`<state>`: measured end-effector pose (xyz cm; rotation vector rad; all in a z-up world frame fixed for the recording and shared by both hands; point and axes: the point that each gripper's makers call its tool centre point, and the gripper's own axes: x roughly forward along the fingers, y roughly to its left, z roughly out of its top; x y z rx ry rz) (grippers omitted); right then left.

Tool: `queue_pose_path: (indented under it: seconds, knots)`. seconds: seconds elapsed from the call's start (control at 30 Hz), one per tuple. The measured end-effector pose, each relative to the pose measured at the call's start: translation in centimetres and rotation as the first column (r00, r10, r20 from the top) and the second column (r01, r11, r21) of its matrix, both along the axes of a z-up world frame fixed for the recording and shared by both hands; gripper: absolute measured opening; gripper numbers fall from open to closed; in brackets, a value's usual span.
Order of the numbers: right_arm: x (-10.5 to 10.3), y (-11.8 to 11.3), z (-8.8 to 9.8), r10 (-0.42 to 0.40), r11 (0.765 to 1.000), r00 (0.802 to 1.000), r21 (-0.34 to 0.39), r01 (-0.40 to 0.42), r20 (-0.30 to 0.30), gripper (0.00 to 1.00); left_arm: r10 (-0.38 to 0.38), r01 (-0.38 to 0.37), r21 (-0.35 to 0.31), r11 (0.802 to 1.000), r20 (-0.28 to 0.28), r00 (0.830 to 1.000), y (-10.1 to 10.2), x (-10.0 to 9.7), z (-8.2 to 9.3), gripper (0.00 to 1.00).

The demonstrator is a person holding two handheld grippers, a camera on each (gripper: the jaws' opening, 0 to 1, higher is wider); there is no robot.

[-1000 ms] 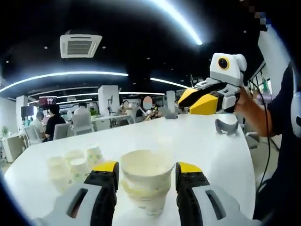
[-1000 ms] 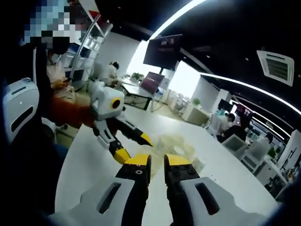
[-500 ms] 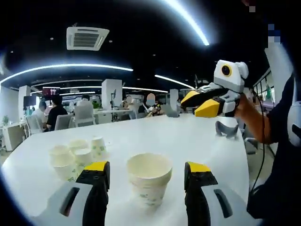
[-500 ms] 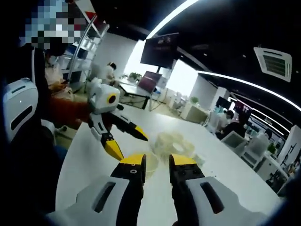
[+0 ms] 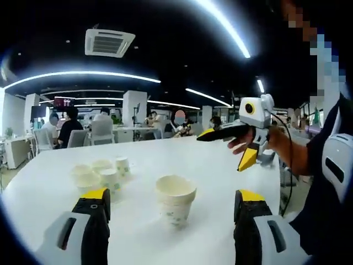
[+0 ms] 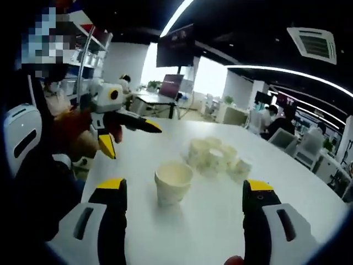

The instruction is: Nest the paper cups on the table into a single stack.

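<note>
Left tool: its two yellow-tipped jaws stand wide apart at the bottom of the left gripper view, gripping nothing; the stacked cup sits in the gap ahead of them, clear of both tips. In the right gripper view this tool comes in from the left, held in a hand above the surface, one jaw level and the other angled down, so spread.

Right tool: jaws spread wide at the bottom of the right gripper view, empty. In the left gripper view it comes in from the right, raised over the far side of the surface, jaws parted.

Stacked cup: a pale paper cup with a faint print, upright on the white surface, mouth open upward; a second rim seems to show just below the top one, though the blur makes it hard to be sure. In the right gripper view it stands alone, between the two jaw tips and a little ahead of them.

Loose cups: a small cluster of upright paper cups, close together, apart from the stacked cup; in the right gripper view they lie beyond it.

Surface: a large white rounded table.

Background: an open office with ceiling light strips and seated people at far desks.
</note>
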<state>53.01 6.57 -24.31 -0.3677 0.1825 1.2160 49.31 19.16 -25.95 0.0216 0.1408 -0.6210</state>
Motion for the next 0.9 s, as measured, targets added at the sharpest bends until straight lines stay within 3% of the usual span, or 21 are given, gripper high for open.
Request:
queue_pose_path:
  seconds: [0.03,0.2,0.43,0.9]
  knots:
    - [-0.1,0.0,-0.1,0.002,1.0,1.0,0.003,-0.002,-0.021,0.99,0.004,-0.004,0.0,1.0,-0.003,1.0,0.3,-0.2,0.0,0.99]
    - [0.0,-0.2,-0.6,0.002,1.0,0.997,-0.006,-0.002,-0.078,0.99,0.033,-0.033,0.001,0.999,-0.023,0.999,1.6,-0.7,0.4,0.99]
    - [0.9,-0.3,-0.1,-0.026,1.0,0.996,-0.007,0.026,-0.088,0.99,0.048,-0.048,0.009,0.999,-0.021,0.999,2.2,-1.3,0.6,0.99]
    - [2.5,2.1,0.3,-0.007,1.0,0.994,-0.015,0.005,-0.11,0.93,0.084,-0.083,0.015,0.996,-0.022,0.996,3.4,-2.6,0.8,0.99]
